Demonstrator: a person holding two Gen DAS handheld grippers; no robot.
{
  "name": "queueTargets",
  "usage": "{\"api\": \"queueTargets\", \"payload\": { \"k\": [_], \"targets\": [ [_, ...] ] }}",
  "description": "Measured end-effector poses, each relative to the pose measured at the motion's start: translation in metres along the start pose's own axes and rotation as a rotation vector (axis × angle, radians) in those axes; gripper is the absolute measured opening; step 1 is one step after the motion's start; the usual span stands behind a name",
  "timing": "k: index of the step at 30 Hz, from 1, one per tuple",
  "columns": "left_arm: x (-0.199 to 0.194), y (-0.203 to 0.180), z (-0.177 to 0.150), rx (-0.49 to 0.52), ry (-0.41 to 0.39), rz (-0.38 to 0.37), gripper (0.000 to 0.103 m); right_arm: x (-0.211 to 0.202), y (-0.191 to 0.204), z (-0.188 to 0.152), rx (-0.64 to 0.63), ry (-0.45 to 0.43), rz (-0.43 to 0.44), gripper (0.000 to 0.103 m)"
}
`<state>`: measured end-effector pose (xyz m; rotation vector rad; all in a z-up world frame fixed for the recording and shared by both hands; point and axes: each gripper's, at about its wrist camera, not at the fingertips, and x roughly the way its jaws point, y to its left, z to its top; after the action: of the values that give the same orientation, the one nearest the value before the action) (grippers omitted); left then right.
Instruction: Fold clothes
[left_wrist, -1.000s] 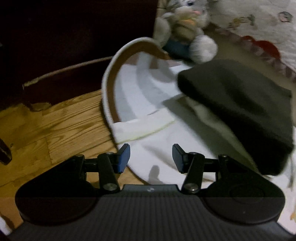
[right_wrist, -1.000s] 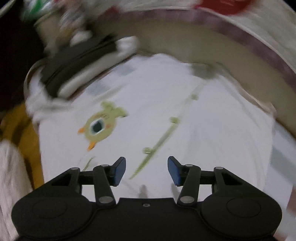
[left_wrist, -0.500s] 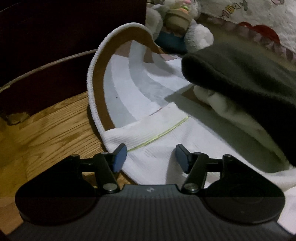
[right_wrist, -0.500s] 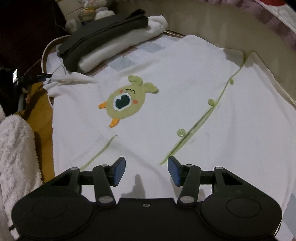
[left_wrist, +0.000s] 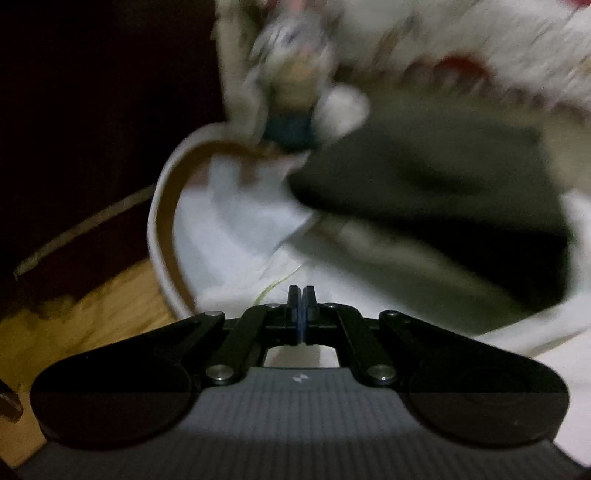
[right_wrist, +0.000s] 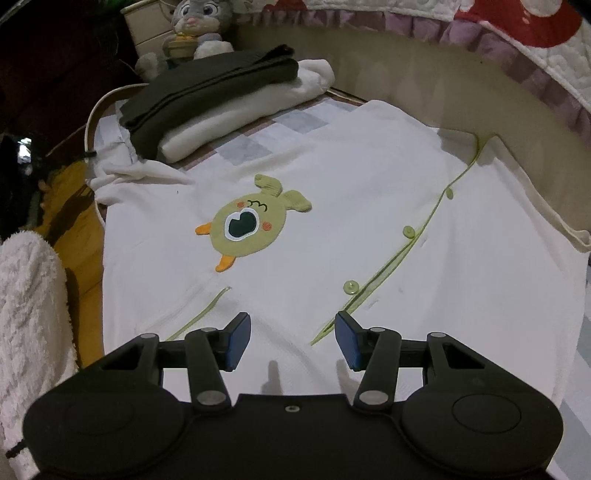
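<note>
A white button-front garment (right_wrist: 369, 177) with a green monster patch (right_wrist: 251, 221) and green trim lies spread flat on the mat. Its left sleeve (right_wrist: 118, 173) is bunched up near the mat's edge. In the blurred left wrist view my left gripper (left_wrist: 301, 306) is shut, its pads pinched together on the white sleeve cuff (left_wrist: 258, 284) with its green trim line. My right gripper (right_wrist: 291, 339) hangs open just above the garment's near hem, between the pocket trim and the button placket, with nothing between its fingers.
A folded dark garment (right_wrist: 207, 92) lies on a folded cream one (right_wrist: 251, 110) at the mat's far left. A plush rabbit (right_wrist: 195, 26) sits behind them. The mat's rim (left_wrist: 162, 221) borders wood floor (left_wrist: 92, 321). A fluffy white sleeve (right_wrist: 29, 314) is at left, a quilted bed edge (right_wrist: 517, 33) behind.
My left gripper went from open over the cuff to shut on it and moved, blurring its view. The right gripper settled slightly lower over the hem and stayed open.
</note>
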<state>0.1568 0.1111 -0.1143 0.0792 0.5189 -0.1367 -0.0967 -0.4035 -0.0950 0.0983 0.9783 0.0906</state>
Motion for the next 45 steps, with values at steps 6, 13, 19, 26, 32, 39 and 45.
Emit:
{"api": "queueTargets", "payload": {
  "k": [6,13,19,26,32,39,45],
  "targets": [
    [-0.073,-0.036,0.011,0.013,-0.090,-0.182,0.000,-0.004,0.004,-0.001,-0.007,-0.014,-0.008,0.056],
    [-0.149,-0.113,0.036,0.130,-0.186,-0.454,0.000,-0.019,0.012,0.001,-0.011,-0.048,-0.004,0.056],
    [-0.212,-0.226,0.040,0.137,-0.197,-0.855,0.000,-0.032,0.010,-0.011,0.062,-0.061,0.018,0.056],
    [-0.214,-0.368,-0.045,0.181,0.092,-0.941,0.007,-0.022,0.001,-0.056,0.142,0.028,-0.033,0.056],
    [-0.189,-0.365,-0.069,0.374,0.196,-0.808,0.019,0.010,-0.023,-0.100,0.340,0.249,-0.024,0.053],
    [-0.099,-0.325,-0.012,0.299,0.305,-0.506,0.044,-0.004,-0.050,-0.113,0.586,0.145,0.166,0.053],
    [-0.039,-0.279,-0.027,0.075,0.474,-0.387,0.035,-0.031,-0.054,-0.109,0.605,-0.015,0.259,0.054]
  ]
}}
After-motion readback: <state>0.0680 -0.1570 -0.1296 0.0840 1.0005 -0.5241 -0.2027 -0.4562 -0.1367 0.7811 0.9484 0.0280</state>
